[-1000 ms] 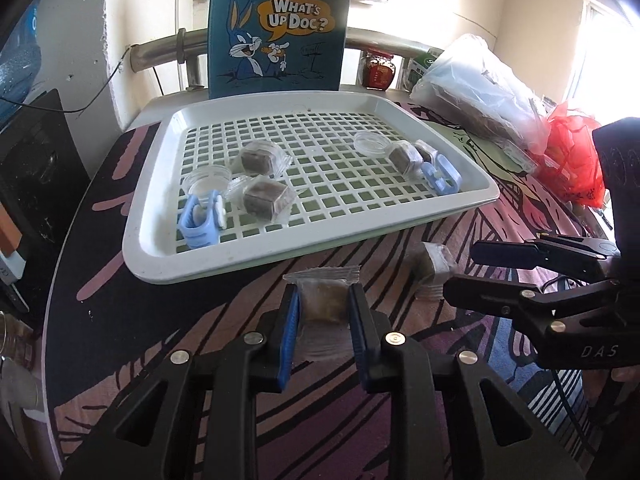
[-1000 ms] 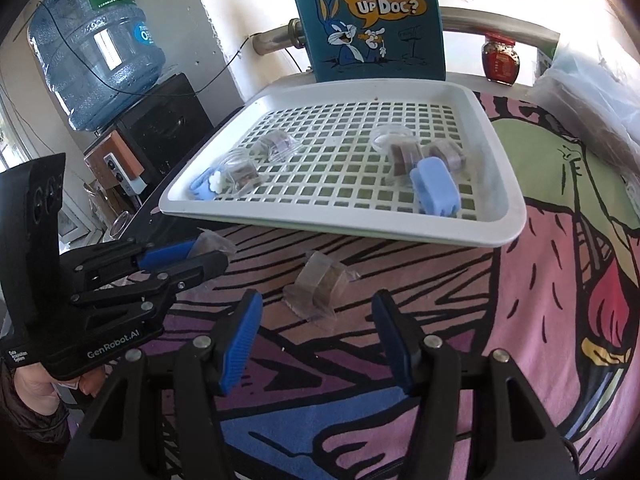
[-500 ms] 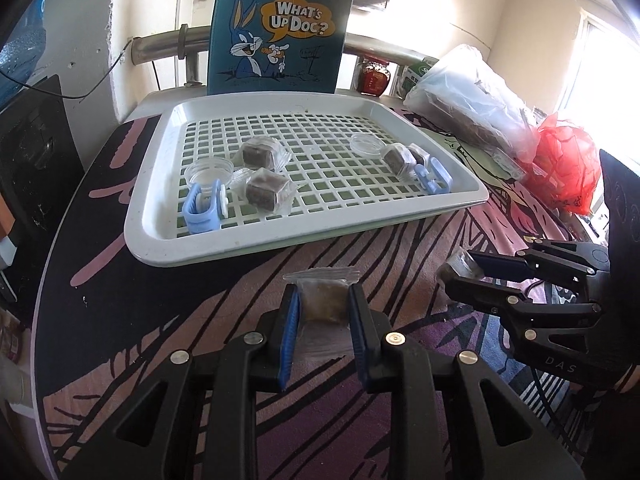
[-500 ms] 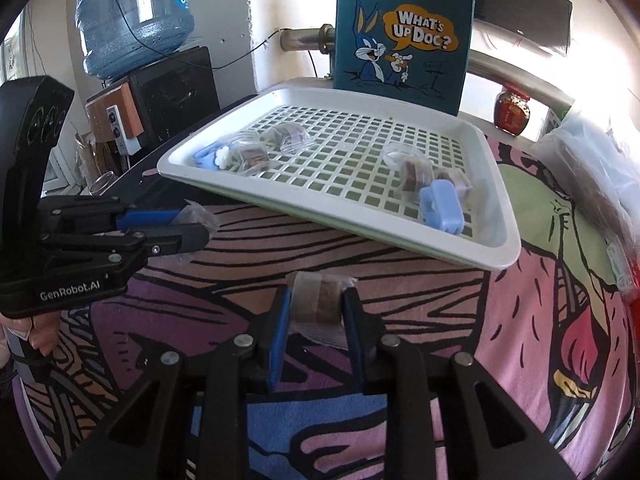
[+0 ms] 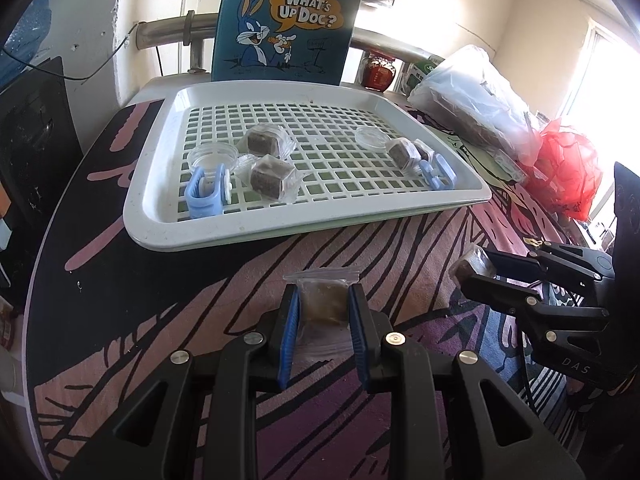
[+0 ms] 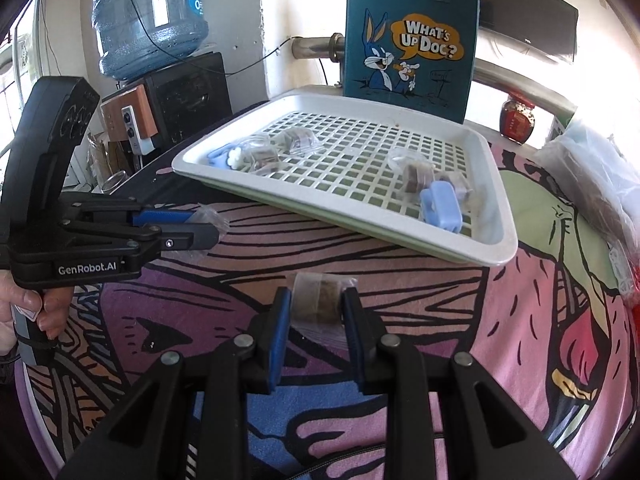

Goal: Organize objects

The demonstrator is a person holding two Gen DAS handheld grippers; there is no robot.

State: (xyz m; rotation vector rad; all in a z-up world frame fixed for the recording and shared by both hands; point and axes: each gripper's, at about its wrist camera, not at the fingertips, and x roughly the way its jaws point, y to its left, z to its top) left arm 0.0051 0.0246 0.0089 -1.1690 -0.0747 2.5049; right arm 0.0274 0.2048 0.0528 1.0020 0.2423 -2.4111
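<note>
My left gripper [image 5: 323, 300] is shut on a clear-wrapped brown cube packet [image 5: 323, 304], held above the patterned cloth in front of the white grid tray [image 5: 280, 236]. My right gripper [image 6: 315, 304] is shut on another wrapped brown cube [image 6: 316, 302], also above the cloth. The tray [image 6: 492, 248] holds several wrapped cubes [image 5: 270, 174], two clear round lids [image 5: 212, 154] and two blue clips [image 5: 204, 196]. The right gripper also shows in the left wrist view [image 5: 476, 270], the left gripper in the right wrist view [image 6: 206, 226].
A blue "What's Up Doc?" bag [image 5: 286, 20] stands behind the tray. Plastic bags [image 5: 472, 112] and a red bag [image 5: 568, 172] lie at the right. A water bottle [image 6: 148, 12] and black dispenser [image 6: 188, 92] stand left of the table.
My right gripper closed on the wrapped cube that lay on the cloth and lifted it. My left gripper kept its packet and stayed near the same spot.
</note>
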